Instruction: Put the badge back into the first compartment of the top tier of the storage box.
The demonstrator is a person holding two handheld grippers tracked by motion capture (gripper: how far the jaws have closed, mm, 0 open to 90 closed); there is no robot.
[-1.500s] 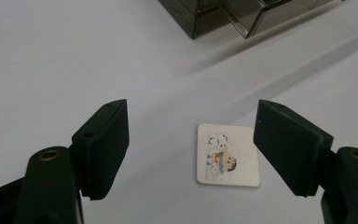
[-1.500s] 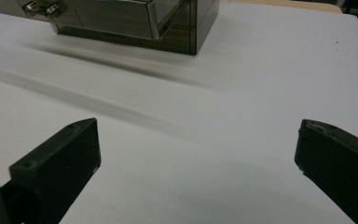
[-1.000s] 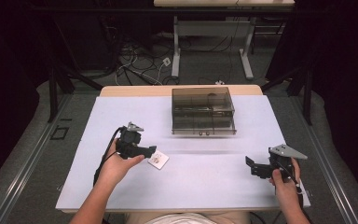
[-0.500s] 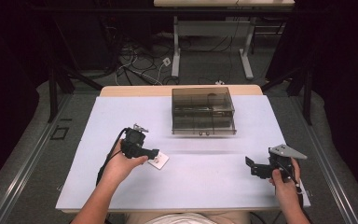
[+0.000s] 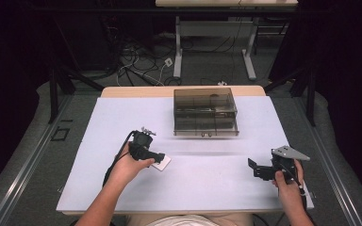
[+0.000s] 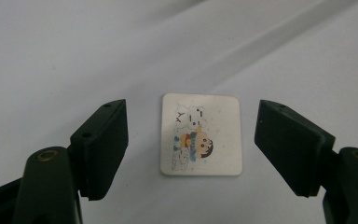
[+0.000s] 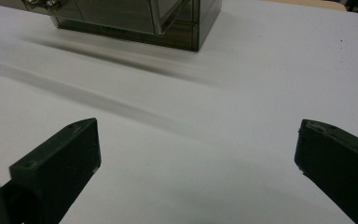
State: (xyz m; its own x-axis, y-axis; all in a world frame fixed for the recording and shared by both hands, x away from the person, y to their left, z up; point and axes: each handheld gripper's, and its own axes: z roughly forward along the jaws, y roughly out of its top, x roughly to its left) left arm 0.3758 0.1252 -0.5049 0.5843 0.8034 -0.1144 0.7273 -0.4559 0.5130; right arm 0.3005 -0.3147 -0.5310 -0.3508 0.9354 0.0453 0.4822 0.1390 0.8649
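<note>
A small white card [image 6: 201,134] with a cartoon child printed on it lies flat on the white table [image 5: 122,117]; the same card [image 5: 161,163] peeks out beside the left hand. My left gripper [image 6: 191,140] hangs just over it, open, one jaw on each side and neither touching it. In the high view the left gripper [image 5: 155,157] sits left of the table's middle. My right gripper [image 5: 254,168] rests near the front right, open with nothing between its jaws, and the right gripper [image 7: 198,154] looks along bare tabletop toward the box.
A smoky transparent box with drawers [image 5: 205,112] stands at the back middle of the table; its corner [image 7: 168,21] fills the top of the right gripper view. Cables and desk legs [image 5: 179,47] lie on the floor beyond the table.
My left gripper has moved right and toward the front, coming down over the card. The right gripper has stayed put.
</note>
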